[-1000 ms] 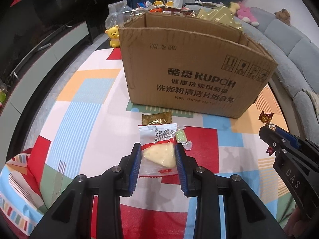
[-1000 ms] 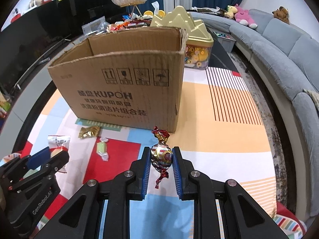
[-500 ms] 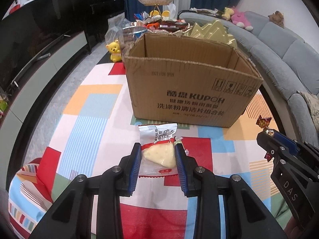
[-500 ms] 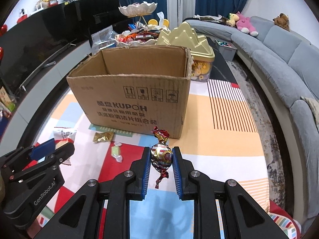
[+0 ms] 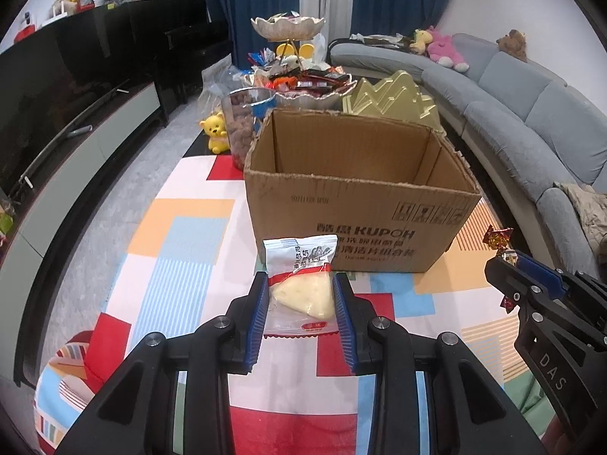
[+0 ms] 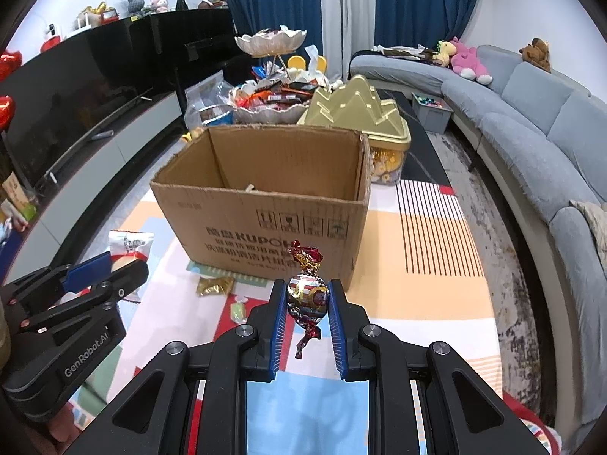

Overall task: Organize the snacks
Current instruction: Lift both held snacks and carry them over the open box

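The left gripper (image 5: 301,299) clamped a white snack packet (image 5: 301,284); the right gripper (image 6: 306,303) pinched a foil candy (image 6: 306,297). At twelve o'clock, the cardboard box (image 6: 265,204) rim might snag either.

At the bottom centre of the frame our right gripper (image 6: 307,301) is clamped on a round foil-wrapped candy (image 6: 307,297), held in front of the open cardboard box (image 6: 265,220) that fills the middle. At the lower left our left gripper (image 6: 104,275) pinches a white snack packet (image 6: 131,242). On the patterned worktop (image 6: 428,284) below the box lie a gold-wrapped candy (image 6: 214,285) and a green-wrapped candy (image 6: 239,309).
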